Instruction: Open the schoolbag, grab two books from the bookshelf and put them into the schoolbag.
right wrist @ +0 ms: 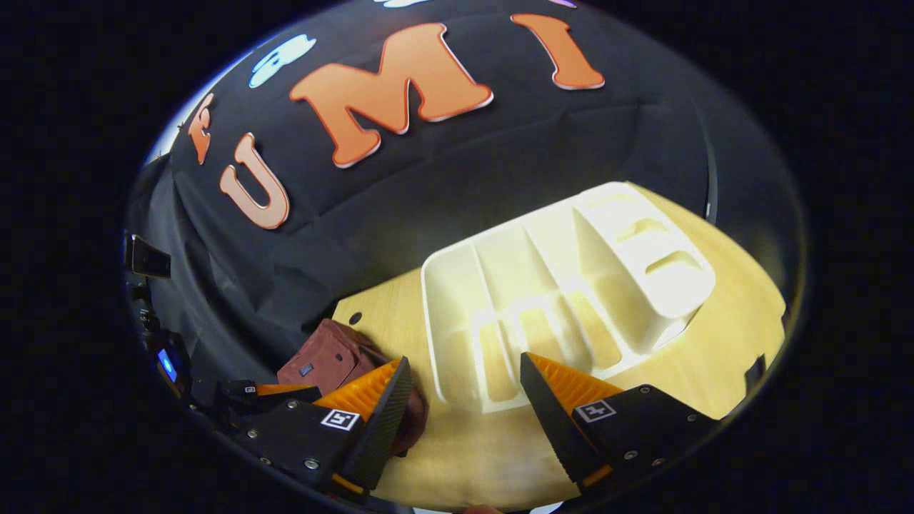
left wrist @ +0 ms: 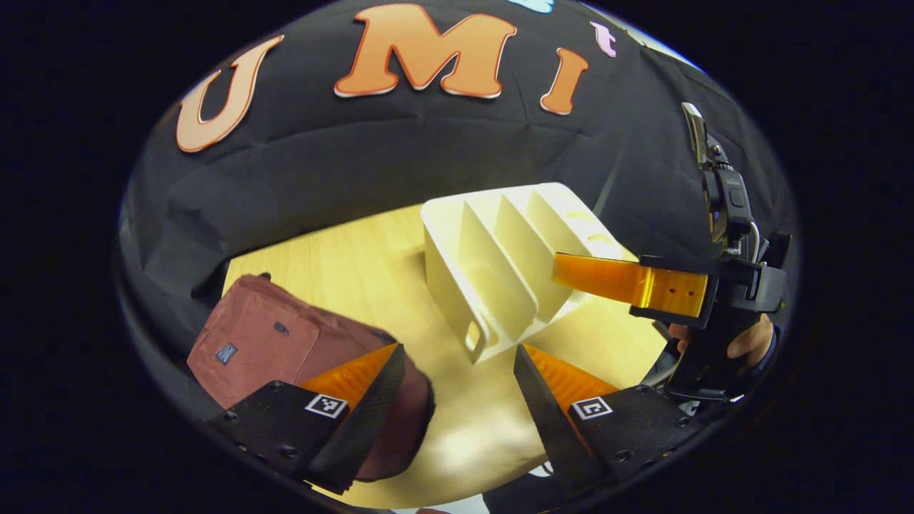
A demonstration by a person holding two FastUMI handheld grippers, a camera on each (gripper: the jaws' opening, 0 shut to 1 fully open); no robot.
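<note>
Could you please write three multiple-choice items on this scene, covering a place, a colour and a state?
1. Where does the schoolbag lie relative to the bookshelf in the left gripper view?
A. To its left
B. On top of it
C. Inside a slot

2. What colour is the schoolbag?
A. Bright green
B. Reddish brown
C. White

3. How do the left gripper fingers stand?
A. Shut on a book
B. Shut on the schoolbag
C. Apart, holding nothing

Answers: 1 A, the bag sits on the wooden table left of the white shelf. 2 B, its fabric shows reddish brown. 3 C, bare table shows between the fingers.
</note>
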